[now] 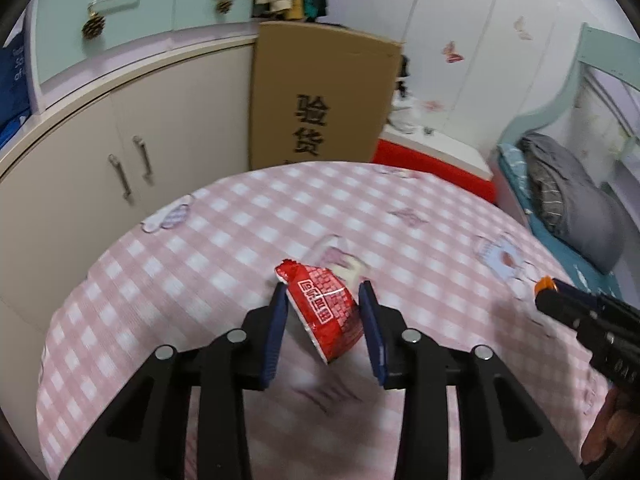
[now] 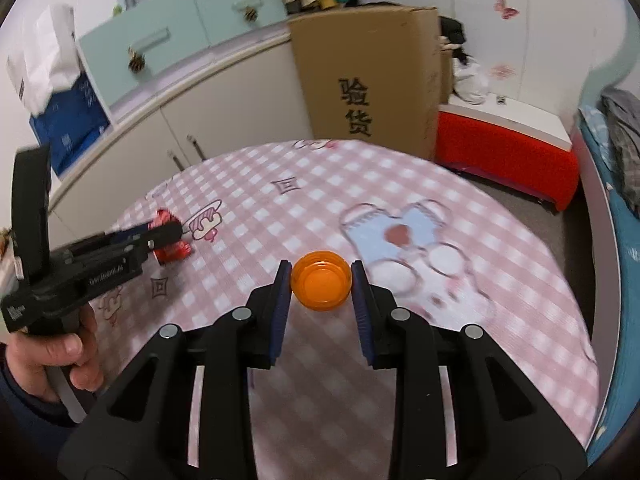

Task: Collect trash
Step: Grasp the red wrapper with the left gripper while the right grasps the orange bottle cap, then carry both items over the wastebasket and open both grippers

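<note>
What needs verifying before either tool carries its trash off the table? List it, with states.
1. Left tool closed on the red wrapper: ok, both pads sit against its sides.
2. Right tool closed on the orange cap: ok, the cap sits between the pads, touching both.
3. Wrapper grip secure: cannot tell, the wrapper is crumpled and tilted between the pads.
4. Tools apart from each other: ok, the left one shows well off to the side in the right wrist view.
5. Other trash left on the checked tablecloth: cannot tell, a pale blurred shape lies behind the wrapper.
6. Bin to drop into: cannot tell, none in view.
</note>
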`<state>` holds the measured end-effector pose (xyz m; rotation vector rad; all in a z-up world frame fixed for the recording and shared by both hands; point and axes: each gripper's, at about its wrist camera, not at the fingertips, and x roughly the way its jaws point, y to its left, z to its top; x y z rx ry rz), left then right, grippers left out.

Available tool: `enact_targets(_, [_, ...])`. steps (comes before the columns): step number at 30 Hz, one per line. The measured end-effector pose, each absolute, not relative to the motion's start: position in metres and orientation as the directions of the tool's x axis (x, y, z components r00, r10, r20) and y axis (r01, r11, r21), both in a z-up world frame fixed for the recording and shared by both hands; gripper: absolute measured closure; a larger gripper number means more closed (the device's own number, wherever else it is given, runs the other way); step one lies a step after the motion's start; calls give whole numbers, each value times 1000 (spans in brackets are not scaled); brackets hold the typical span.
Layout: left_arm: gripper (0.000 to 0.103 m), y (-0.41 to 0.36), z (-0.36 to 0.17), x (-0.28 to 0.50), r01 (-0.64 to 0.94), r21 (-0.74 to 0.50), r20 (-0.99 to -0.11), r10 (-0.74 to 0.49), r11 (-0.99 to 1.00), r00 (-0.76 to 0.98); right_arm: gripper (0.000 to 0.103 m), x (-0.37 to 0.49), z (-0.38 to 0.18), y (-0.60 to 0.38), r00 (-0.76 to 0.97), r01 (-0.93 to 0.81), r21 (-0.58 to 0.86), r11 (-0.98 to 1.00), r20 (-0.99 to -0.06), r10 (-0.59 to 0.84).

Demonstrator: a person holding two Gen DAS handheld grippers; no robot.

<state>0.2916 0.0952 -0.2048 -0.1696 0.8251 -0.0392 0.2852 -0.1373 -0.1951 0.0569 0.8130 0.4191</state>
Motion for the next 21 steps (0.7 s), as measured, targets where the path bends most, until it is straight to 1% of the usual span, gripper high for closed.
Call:
enact_targets(4, [68, 69, -190, 271, 12, -171, -709, -132, 985, 692, 74, 262, -178, -171, 648, -303, 225, 926, -664, 373])
enact_targets(10, [68, 12, -158, 239, 121, -195, -661, -222, 973, 717, 74, 224, -156, -231, 713, -233, 251, 940, -613, 340])
enact_targets(16, [68, -70, -128, 208, 283, -177, -606, -331, 943, 723, 74, 182, -146, -311, 774, -120, 294, 948, -570, 274])
enact_targets(21, [68, -140, -123, 188, 410, -161, -594, -420, 898, 686, 74, 145, -151, -386, 808, 6, 332, 943, -557, 191])
